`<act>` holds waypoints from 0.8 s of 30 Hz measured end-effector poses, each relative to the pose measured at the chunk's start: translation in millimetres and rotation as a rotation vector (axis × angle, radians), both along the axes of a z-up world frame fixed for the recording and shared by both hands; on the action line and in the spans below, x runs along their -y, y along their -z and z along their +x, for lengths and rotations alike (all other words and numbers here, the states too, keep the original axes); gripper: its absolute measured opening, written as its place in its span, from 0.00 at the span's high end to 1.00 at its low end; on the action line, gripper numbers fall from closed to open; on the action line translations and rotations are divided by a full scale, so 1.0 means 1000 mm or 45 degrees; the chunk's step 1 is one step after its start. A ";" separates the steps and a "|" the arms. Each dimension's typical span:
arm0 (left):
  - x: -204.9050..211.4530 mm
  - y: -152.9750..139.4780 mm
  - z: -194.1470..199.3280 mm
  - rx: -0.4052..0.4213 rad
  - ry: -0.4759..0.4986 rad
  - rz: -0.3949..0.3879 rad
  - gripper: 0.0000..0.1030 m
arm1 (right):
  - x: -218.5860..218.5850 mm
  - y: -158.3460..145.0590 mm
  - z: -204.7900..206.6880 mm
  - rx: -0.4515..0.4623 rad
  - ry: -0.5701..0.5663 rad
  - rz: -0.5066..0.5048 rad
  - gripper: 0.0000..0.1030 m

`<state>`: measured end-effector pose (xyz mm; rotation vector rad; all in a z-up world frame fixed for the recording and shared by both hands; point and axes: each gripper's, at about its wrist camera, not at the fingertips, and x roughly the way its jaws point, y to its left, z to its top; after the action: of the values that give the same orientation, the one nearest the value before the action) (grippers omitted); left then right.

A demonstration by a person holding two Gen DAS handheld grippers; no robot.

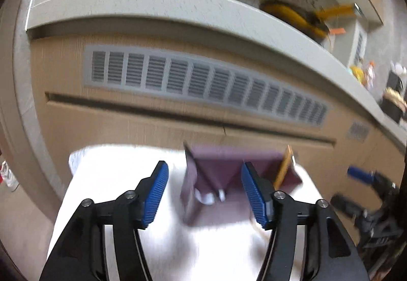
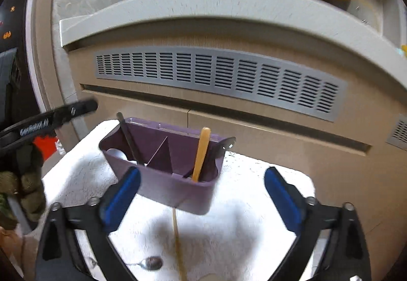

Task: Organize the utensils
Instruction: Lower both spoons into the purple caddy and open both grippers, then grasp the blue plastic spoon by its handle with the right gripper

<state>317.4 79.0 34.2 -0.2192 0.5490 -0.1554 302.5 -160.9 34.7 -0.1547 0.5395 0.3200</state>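
Right wrist: purple caddy [image 2: 175, 186] ahead of open right tongs [image 2: 202, 193] — untouched.

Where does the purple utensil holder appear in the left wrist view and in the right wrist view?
Left wrist view: the purple utensil holder is at lower centre, blurred, beyond the open left gripper.
Right wrist view: it stands left of centre on the white cloth, beyond the open right gripper.
Shared landmark: the long grey vent grille on the cabinet behind it.
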 end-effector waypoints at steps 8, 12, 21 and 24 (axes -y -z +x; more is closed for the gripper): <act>0.010 0.034 -0.074 -0.172 0.105 0.100 0.30 | 0.002 0.040 -0.065 -0.319 -0.261 -0.053 0.01; 0.005 0.045 -0.103 -0.224 0.104 0.120 0.30 | -0.005 0.065 -0.102 -0.447 -0.439 -0.142 0.11; -0.011 0.064 -0.129 -0.342 0.084 0.058 0.30 | -0.036 0.114 -0.141 -0.590 -0.693 -0.378 0.50; -0.012 0.064 -0.130 -0.348 0.101 0.049 0.29 | -0.036 0.120 -0.128 -0.632 -0.680 -0.360 0.50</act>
<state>187.1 91.1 -29.9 -0.1823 0.8325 -0.1935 174.8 -125.0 -85.2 -0.5049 1.0366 0.8141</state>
